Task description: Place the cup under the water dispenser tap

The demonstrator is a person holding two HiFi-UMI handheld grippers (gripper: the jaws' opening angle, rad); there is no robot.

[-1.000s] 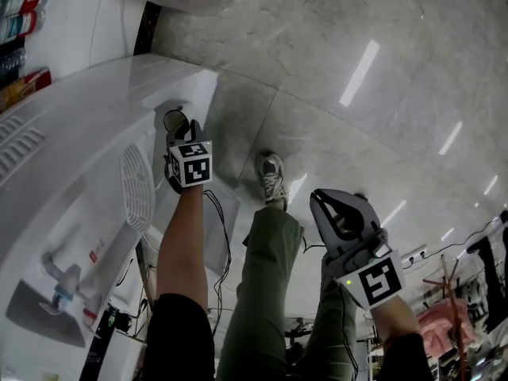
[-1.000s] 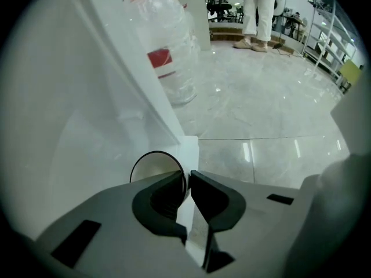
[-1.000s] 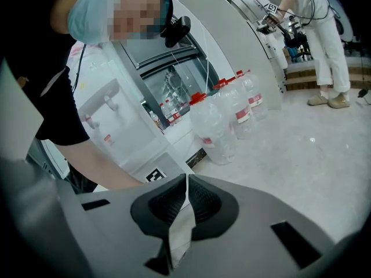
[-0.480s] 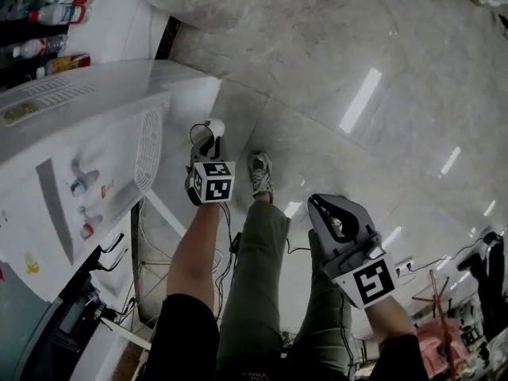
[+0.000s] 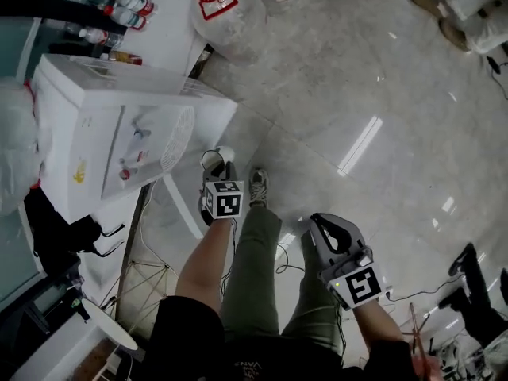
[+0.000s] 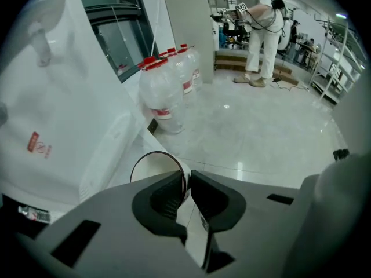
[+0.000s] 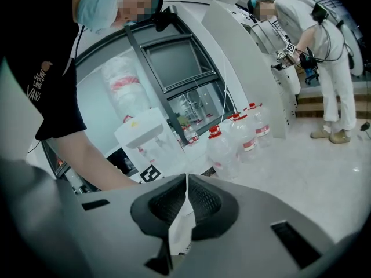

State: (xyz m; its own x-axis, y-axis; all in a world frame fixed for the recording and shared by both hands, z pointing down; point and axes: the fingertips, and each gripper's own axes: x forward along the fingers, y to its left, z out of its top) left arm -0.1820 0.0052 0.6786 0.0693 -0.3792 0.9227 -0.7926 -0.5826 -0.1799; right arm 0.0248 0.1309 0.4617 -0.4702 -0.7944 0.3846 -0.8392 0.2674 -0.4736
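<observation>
A white paper cup (image 5: 225, 154) (image 6: 155, 168) hangs from my left gripper (image 5: 219, 167) (image 6: 186, 185), whose jaws are shut on the cup's rim wall. The white water dispenser (image 5: 95, 125) (image 6: 52, 109) stands to the left of that gripper, apart from the cup. Its two small taps (image 5: 133, 151) sit on the front face, one blue and one red. My right gripper (image 5: 319, 219) (image 7: 186, 191) is further right, over the person's leg, and is shut with nothing between its pads. In the right gripper view the dispenser (image 7: 145, 131) shows beyond the left forearm (image 7: 87, 152).
Several large water bottles (image 6: 168, 91) (image 7: 235, 138) with red caps stand on the glossy floor beside the dispenser. A plastic bag (image 5: 218, 2) lies at the top. A person in white (image 6: 258, 30) stands further off. Cables and a wire rack (image 5: 151, 280) sit below the dispenser.
Both grippers have risen, and the dispenser now looks smaller and farther below. The cup has stayed clamped in the left gripper, and the right gripper has stayed shut.
</observation>
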